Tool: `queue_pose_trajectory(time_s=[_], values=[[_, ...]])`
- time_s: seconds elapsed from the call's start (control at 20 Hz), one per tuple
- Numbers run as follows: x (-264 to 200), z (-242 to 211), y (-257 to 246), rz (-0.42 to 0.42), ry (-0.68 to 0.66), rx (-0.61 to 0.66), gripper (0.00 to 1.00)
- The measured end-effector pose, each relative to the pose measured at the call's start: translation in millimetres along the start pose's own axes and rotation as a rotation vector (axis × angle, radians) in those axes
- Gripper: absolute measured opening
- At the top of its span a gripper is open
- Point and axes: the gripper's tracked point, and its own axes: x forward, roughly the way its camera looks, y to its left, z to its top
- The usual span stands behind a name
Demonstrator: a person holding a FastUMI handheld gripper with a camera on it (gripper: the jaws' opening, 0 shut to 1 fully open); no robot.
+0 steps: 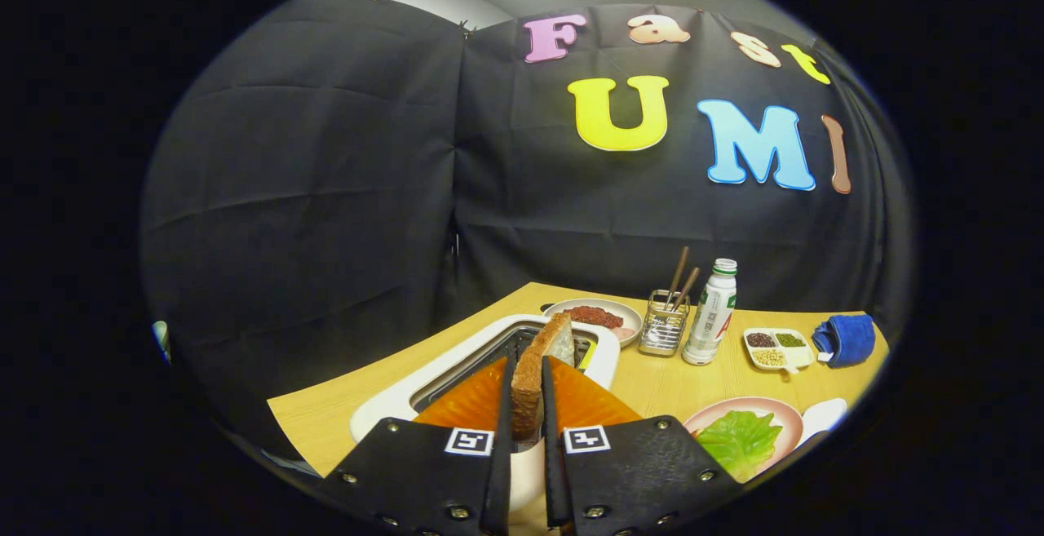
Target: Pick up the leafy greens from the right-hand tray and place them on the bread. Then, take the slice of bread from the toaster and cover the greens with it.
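A slice of bread (534,377) is held on edge between the two fingers of the gripper (526,405), both of which are pressed against its flat faces, so that the jaws are closed on it with only the slice's thickness between them. The slice is seen directly above the slot of the white toaster (457,373), which lies just beyond the fingertips on the wooden table (652,385); whether its lower edge is still inside the slot cannot be told. To the right of the fingers, near the table's front, a pink plate (779,414) is shown with the leafy greens (738,438) laid on it, and a white dish (820,415) is set just beside that plate. Farther back, behind the toaster, a plate of reddish food (594,317) is seen, followed to the right by a metal holder with chopsticks (665,320), a white bottle with a green cap (711,312), a divided tray of beans (776,348), and a folded blue cloth (847,338).
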Motion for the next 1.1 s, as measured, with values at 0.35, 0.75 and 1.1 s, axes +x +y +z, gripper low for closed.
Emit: queue_pose_trajectory(time_s=[0.35, 0.75, 1.1], values=[[-1, 6, -2, -0.001, -0.002, 0.034, 0.05], [-19, 40, -9, 0.022, -0.085, 0.087, 0.05], [-55, 85, -55, -0.019, -0.202, 0.155, 0.05]])
